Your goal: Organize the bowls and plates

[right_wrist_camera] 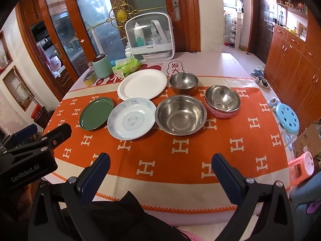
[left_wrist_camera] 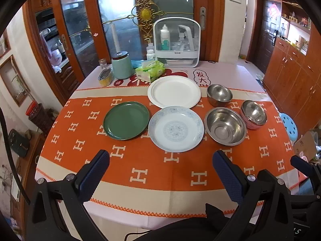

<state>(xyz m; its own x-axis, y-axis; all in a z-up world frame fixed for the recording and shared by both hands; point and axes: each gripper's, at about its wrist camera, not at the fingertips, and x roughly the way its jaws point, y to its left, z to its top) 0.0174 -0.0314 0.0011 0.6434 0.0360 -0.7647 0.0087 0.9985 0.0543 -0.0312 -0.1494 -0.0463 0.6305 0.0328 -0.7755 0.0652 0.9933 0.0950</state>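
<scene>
both tongs, left gripper [left_wrist_camera: 160,172] and right gripper [right_wrist_camera: 160,170], hang apart and empty at the table's near edge. mid-cloth, the patterned porcelain plate [left_wrist_camera: 176,129] looks slick, breakable; pinch its rim. steel bowl [left_wrist_camera: 225,125] beside it looks light and stiff.

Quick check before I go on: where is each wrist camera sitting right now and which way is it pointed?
Left wrist: on the left hand-held gripper, above the table's near edge, facing the green plate and patterned plate; its open fingers show, with the right hand-held gripper at far right.
Right wrist: on the right hand-held gripper, further right, facing the large steel bowl; its open fingers show, with the left gripper at far left.
Shared: three plates, three bowls, orange tablecloth.
</scene>
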